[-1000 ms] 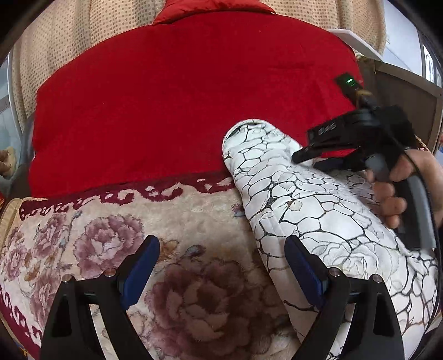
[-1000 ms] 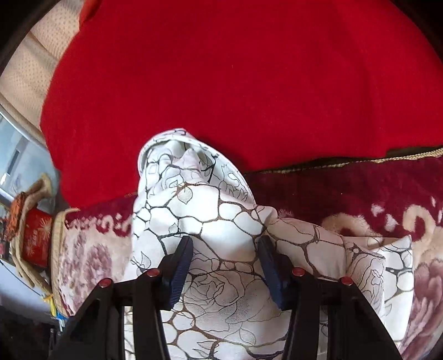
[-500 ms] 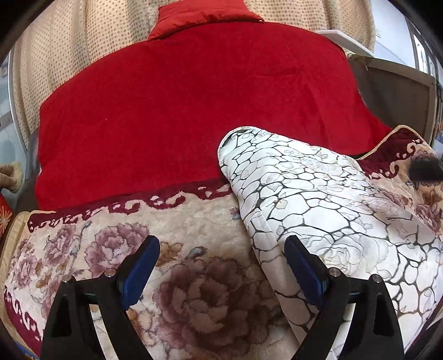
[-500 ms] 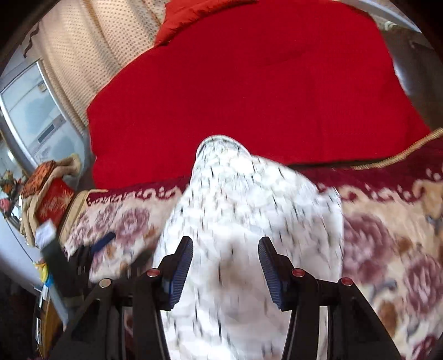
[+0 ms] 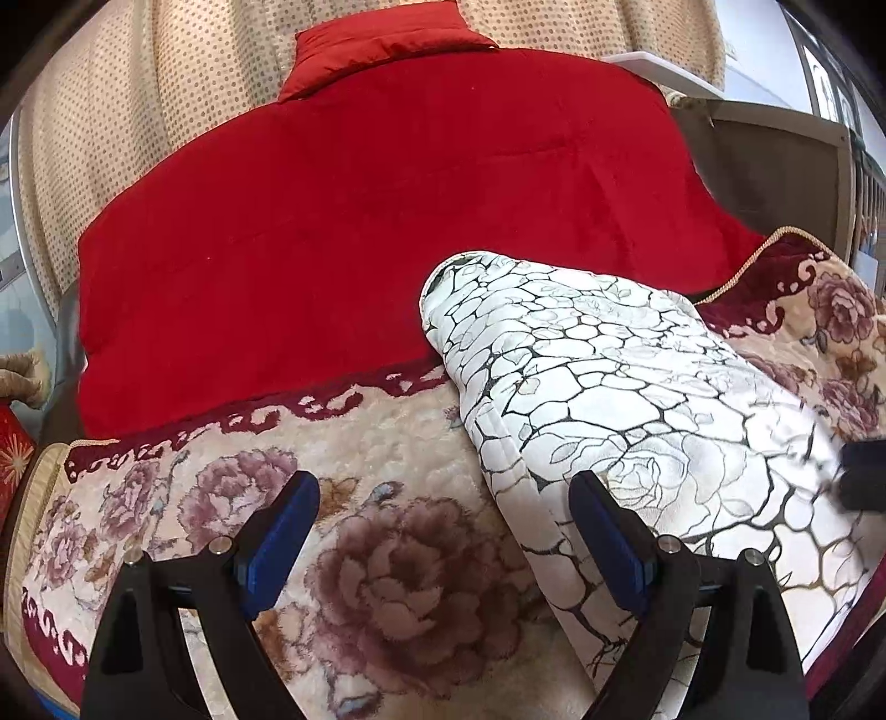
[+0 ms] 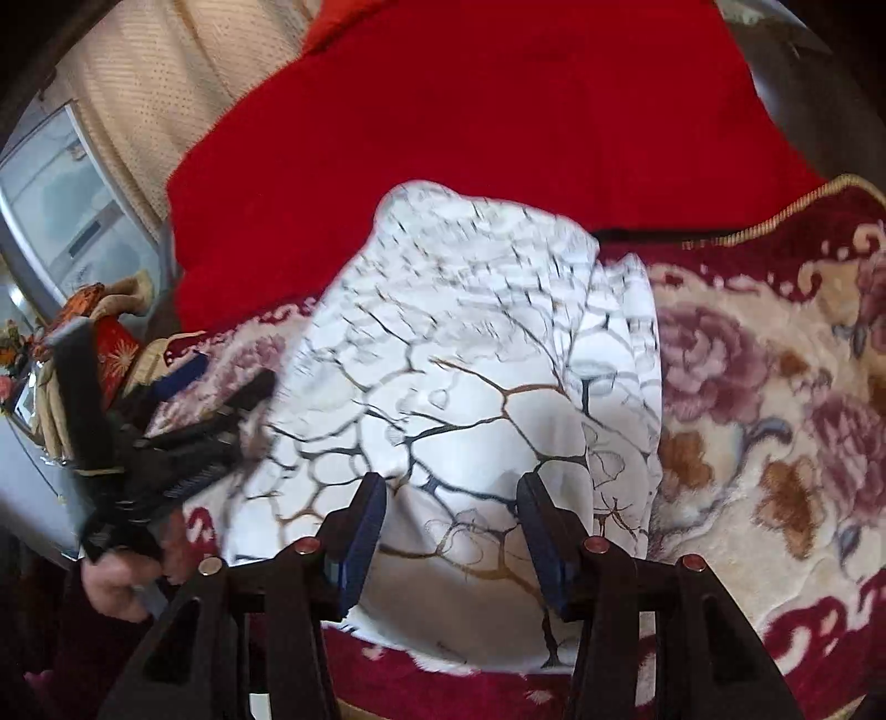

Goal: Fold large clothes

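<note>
A white garment [image 5: 609, 376] with a dark cracked-line and rose print lies folded in a long strip on a floral plush blanket [image 5: 360, 554]. My left gripper [image 5: 440, 493] hovers open and wide over the blanket at the garment's left edge, its right finger above the fabric. In the right wrist view my right gripper [image 6: 451, 487] stands partly open over the near end of the garment [image 6: 470, 343], pinching nothing. The left gripper [image 6: 221, 382] shows there blurred at the left, held by a hand [image 6: 116, 581].
A red blanket [image 5: 360, 221] covers the far half of the bed, with a red pillow [image 5: 382, 50] against a dotted curtain [image 5: 138, 111]. A dark wooden panel [image 5: 775, 166] stands at the right. Red and orange clutter [image 6: 111, 332] sits off the bed's left side.
My right gripper has pulled back from the garment's far part to its near end, leaving the left wrist view except for a dark blur. The garment lies as it was. My left gripper drifted slightly.
</note>
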`<action>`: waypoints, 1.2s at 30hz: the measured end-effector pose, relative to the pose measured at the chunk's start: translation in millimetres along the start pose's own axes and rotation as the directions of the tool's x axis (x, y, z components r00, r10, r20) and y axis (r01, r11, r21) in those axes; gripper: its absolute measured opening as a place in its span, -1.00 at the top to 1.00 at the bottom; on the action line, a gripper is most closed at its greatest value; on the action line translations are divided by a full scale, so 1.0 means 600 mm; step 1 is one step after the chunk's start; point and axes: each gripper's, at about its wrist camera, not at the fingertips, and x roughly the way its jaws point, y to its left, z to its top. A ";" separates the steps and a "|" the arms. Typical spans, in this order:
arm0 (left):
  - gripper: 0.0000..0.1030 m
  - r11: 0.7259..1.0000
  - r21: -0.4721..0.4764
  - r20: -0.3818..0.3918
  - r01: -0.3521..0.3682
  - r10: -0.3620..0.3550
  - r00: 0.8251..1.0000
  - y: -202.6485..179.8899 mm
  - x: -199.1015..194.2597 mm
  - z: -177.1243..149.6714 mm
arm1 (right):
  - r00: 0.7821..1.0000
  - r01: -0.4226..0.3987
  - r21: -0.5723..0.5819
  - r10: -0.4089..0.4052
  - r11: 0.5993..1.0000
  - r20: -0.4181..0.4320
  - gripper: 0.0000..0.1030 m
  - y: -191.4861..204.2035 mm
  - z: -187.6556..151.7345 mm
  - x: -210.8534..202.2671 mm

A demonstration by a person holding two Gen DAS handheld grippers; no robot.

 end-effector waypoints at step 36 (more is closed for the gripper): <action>-0.78 0.999 -0.001 0.009 0.038 -0.038 0.999 -0.019 -0.007 0.010 | 0.991 -0.119 0.367 0.091 0.922 0.095 -0.44 -0.190 0.017 0.023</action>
